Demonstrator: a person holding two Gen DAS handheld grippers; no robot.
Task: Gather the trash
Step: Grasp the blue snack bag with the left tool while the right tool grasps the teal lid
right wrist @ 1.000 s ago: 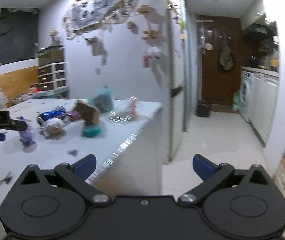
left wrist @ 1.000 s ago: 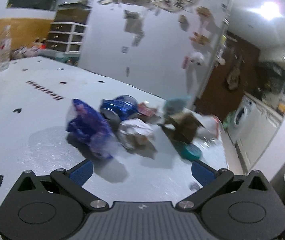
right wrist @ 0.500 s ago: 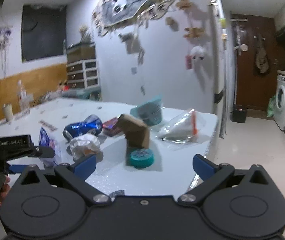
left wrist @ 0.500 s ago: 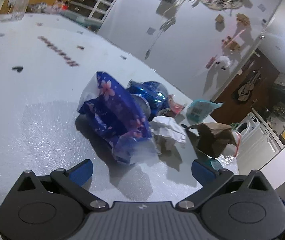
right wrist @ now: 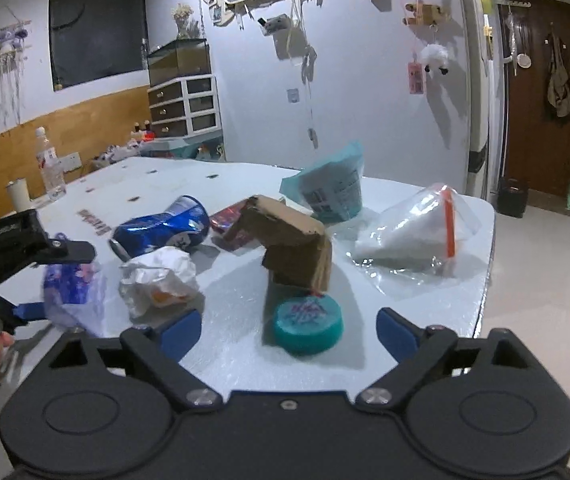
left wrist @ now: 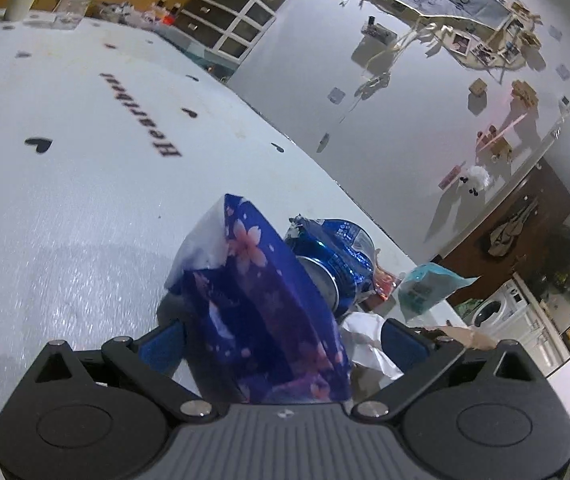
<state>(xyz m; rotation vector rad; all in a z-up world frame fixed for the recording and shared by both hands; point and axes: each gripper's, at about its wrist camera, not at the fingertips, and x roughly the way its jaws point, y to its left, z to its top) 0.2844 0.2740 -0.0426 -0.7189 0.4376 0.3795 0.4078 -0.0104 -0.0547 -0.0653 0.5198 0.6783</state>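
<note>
Left wrist view: rides on the left gripper [left wrist: 283,340], looks forward and down along its fingers, rolled so the table [left wrist: 65,208] tilts. Very near; a blue wrapper [left wrist: 261,312] between the fingers fills the centre, a can [left wrist: 337,256] just beyond.

Right wrist view: rides on the right gripper [right wrist: 289,326], looks forward and slightly down over the table [right wrist: 425,308] edge, from farther back. A teal lid [right wrist: 308,322] lies between the fingers.

Shared: the wrapper [right wrist: 71,292], the can [right wrist: 163,230], crumpled paper [right wrist: 161,280], a teal pouch [right wrist: 331,188]. The right view also catches the left gripper [right wrist: 45,278] at its left.
</note>
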